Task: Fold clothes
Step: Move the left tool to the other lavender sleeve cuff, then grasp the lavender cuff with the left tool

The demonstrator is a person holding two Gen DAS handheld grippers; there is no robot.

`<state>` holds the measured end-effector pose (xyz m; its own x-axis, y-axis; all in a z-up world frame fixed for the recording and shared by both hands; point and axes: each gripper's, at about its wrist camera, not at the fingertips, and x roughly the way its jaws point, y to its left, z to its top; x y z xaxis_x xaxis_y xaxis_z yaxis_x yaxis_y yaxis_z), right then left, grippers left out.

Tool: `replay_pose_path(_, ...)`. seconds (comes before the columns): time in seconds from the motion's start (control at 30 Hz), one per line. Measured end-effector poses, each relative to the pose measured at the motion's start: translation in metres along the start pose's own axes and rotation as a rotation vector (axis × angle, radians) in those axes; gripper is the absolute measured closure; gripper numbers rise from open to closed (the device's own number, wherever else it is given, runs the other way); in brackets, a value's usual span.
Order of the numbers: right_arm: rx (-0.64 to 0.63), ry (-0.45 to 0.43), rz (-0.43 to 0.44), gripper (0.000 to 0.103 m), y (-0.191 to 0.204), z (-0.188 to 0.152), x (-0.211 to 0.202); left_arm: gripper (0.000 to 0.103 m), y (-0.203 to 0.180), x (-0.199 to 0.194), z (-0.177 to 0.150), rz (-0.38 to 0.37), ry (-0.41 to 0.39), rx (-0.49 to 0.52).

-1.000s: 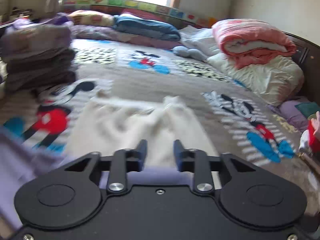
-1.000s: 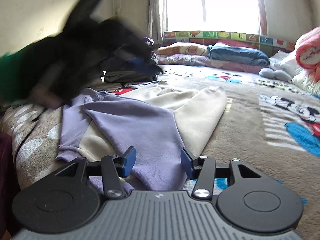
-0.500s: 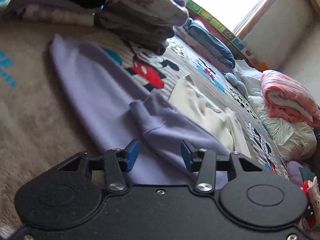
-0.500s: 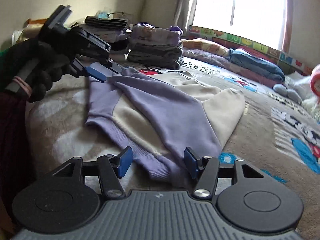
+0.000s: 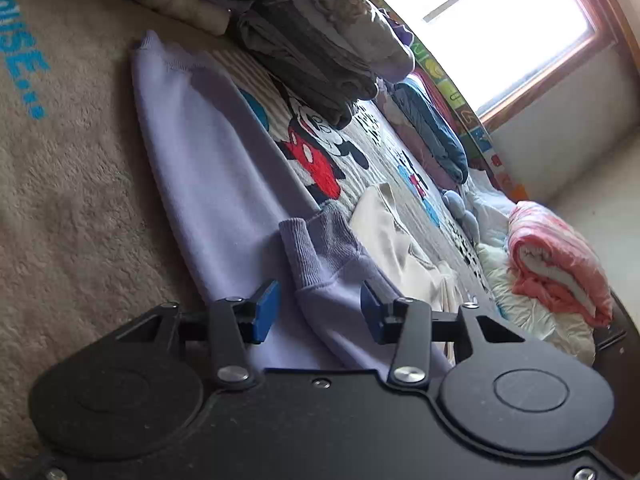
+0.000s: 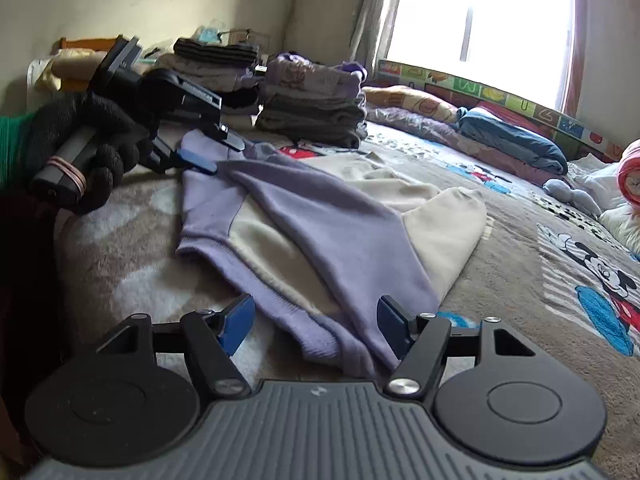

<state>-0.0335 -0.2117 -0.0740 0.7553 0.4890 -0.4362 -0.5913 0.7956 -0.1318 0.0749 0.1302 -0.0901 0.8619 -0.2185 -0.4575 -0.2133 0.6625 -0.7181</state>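
A lilac and cream sweatshirt (image 6: 320, 232) lies spread on the bed, one lilac sleeve folded across its cream body. In the left wrist view its ribbed cuff (image 5: 316, 252) lies just ahead of my open left gripper (image 5: 318, 312), with the long lilac sleeve (image 5: 192, 152) stretching away. My left gripper also shows in the right wrist view (image 6: 200, 160), held by a black-gloved hand at the garment's far left corner. My right gripper (image 6: 316, 326) is open and empty, its jaws either side of the lilac hem at the near edge.
Stacks of folded clothes (image 6: 312, 108) stand behind the sweatshirt, also in the left wrist view (image 5: 320, 52). Pillows (image 6: 512, 136) line the window side. A rolled pink quilt (image 5: 560, 264) lies at the far right. The bed carries a Mickey Mouse blanket (image 6: 600, 272).
My left gripper swung from above the cream body to the left side and opened near the lilac cuff. My right gripper stayed open and edged closer to the hem.
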Motion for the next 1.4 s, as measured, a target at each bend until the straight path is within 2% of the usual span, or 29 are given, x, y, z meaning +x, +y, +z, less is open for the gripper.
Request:
replay_pose_path(0.1, 0.014, -0.031, 0.000, 0.035, -0.003, 0.000, 0.005, 0.066, 0.001, 0.006, 0.005, 0.001, -0.013, -0.025)
replay_pose_path(0.13, 0.022, -0.028, 0.009, 0.034, -0.004, -0.001, 0.008, 0.068, -0.001, 0.010, 0.006, 0.014, -0.012, -0.003)
replay_pose_path(0.23, 0.057, 0.037, 0.062, 0.031, -0.009, -0.004, 0.020, 0.073, -0.009, 0.018, 0.010, 0.052, -0.008, 0.066)
replay_pose_path(0.43, 0.086, 0.047, 0.091, 0.031, -0.014, -0.006, 0.020, 0.075, -0.047, 0.007, 0.026, 0.146, -0.040, 0.359)
replay_pose_path(0.57, 0.094, 0.044, 0.099, 0.031, -0.016, -0.007, 0.021, 0.074, -0.061, 0.030, 0.042, 0.161, 0.048, 0.507)
replay_pose_path(0.7, 0.103, 0.042, 0.100, 0.031, -0.017, -0.006, 0.023, 0.076, -0.057, 0.042, 0.039, 0.165, 0.053, 0.504)
replay_pose_path(0.73, 0.105, 0.042, 0.101, 0.031, -0.017, -0.006, 0.023, 0.102, -0.056, 0.045, 0.039, 0.166, 0.055, 0.503)
replay_pose_path(0.8, 0.108, 0.044, 0.104, 0.031, -0.017, -0.006, 0.023, 0.103, -0.054, 0.051, 0.037, 0.168, 0.057, 0.502)
replay_pose_path(0.97, 0.108, 0.050, 0.110, 0.030, -0.017, -0.007, 0.025, 0.103, -0.050, 0.067, 0.034, 0.173, 0.063, 0.499)
replay_pose_path(1.07, 0.108, 0.050, 0.109, 0.030, -0.017, -0.008, 0.024, 0.097, -0.047, 0.074, 0.033, 0.181, 0.066, 0.506)
replay_pose_path(1.13, 0.107, 0.050, 0.108, 0.030, -0.017, -0.008, 0.024, 0.091, -0.052, 0.070, 0.032, 0.200, 0.037, 0.536)
replay_pose_path(1.2, 0.109, 0.050, 0.109, 0.030, -0.017, -0.007, 0.024, 0.090, -0.057, 0.059, 0.030, 0.205, -0.012, 0.554)
replay_pose_path(1.3, 0.116, 0.049, 0.111, 0.030, -0.019, -0.006, 0.024, 0.090, -0.061, 0.039, 0.026, 0.193, -0.041, 0.555)
replay_pose_path(1.37, 0.123, 0.047, 0.113, 0.030, -0.020, -0.005, 0.023, 0.086, -0.056, 0.025, 0.023, 0.169, -0.033, 0.472)
replay_pose_path(1.4, 0.127, 0.046, 0.114, 0.030, -0.020, -0.004, 0.023, 0.080, -0.050, 0.019, 0.022, 0.145, -0.023, 0.410)
